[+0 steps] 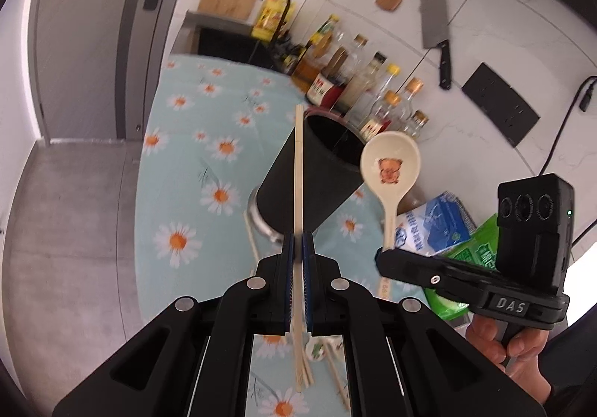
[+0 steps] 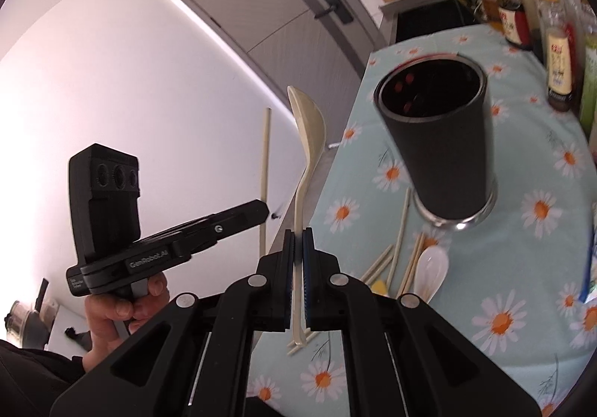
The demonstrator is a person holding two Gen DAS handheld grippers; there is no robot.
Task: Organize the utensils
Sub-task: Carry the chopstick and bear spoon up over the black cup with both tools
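With the black holder (image 2: 434, 141) seemingly empty, the left hand-held gripper (image 1: 297, 241) clamps 1 chopstick (image 1: 298, 171), the right hand-held gripper (image 2: 298, 238) clamps a cream spoon (image 2: 308, 141), and more chopsticks (image 2: 405, 260) and a white spoon (image 2: 431, 269) lie on the worktop (image 2: 522, 267).

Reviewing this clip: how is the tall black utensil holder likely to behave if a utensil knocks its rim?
The utensil holder stands tall on a narrow metal base, so it probably tips more easily than it slides. It looks empty inside, so likely light. The flowered tablecloth under it may add some grip, making a knock at the rim more likely to topple it.
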